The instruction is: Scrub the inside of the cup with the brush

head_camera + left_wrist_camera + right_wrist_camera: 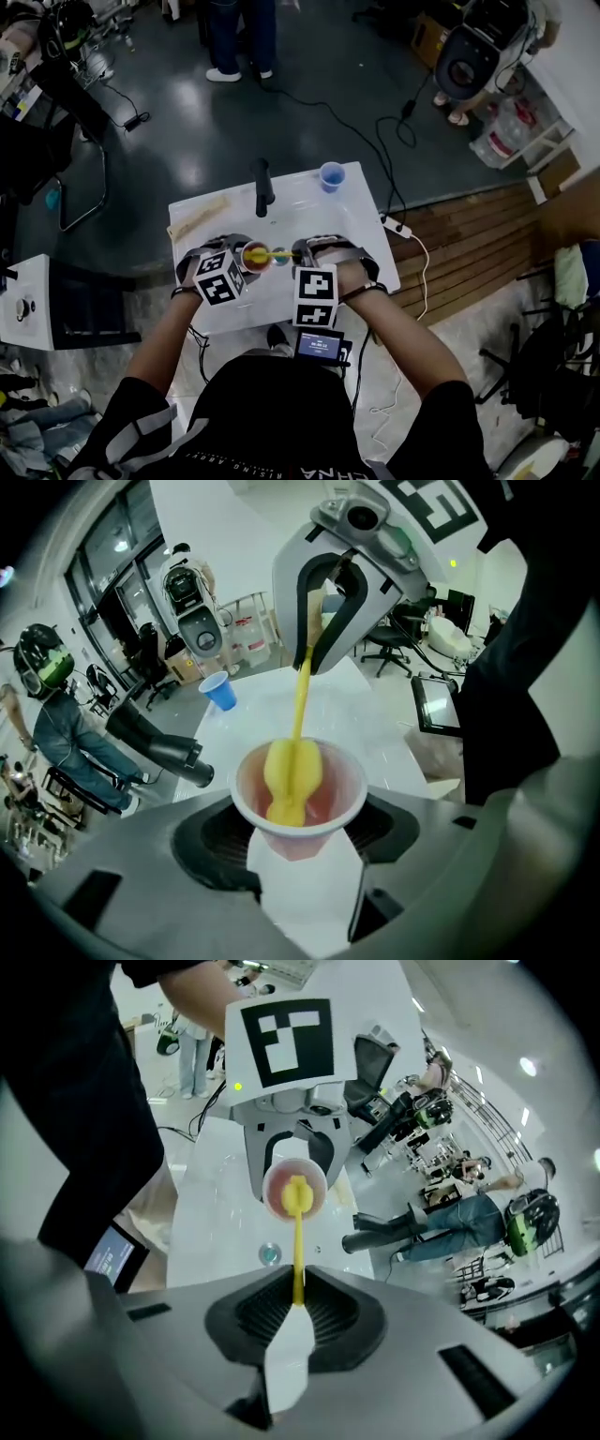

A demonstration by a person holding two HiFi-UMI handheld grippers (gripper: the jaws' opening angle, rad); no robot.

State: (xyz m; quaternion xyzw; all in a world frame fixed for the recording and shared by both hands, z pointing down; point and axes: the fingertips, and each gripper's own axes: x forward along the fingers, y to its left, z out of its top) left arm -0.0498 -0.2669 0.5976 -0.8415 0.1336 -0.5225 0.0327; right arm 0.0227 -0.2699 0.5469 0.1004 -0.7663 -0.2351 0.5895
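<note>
A pink cup with a white rim (298, 799) sits between the jaws of my left gripper (298, 846), which is shut on it. A yellow brush (291, 771) has its head down inside the cup, and its thin handle runs up to my right gripper (319, 653). In the right gripper view the handle (299, 1251) is pinched between the pads of the right gripper (298, 1302), which is shut on it, with the cup (294, 1190) straight ahead. From the head view both grippers meet over the near half of the white table (347, 225), cup (255, 255) on the left, brush handle (274, 254) lying across.
A blue cup (331, 175) stands at the table's far right corner. A black tube-shaped object (263, 187) lies at the far middle, a pale strip (199, 217) along the left edge. A small round item (270, 1253) rests on the table under the brush. A screen (319, 345) hangs at the near edge.
</note>
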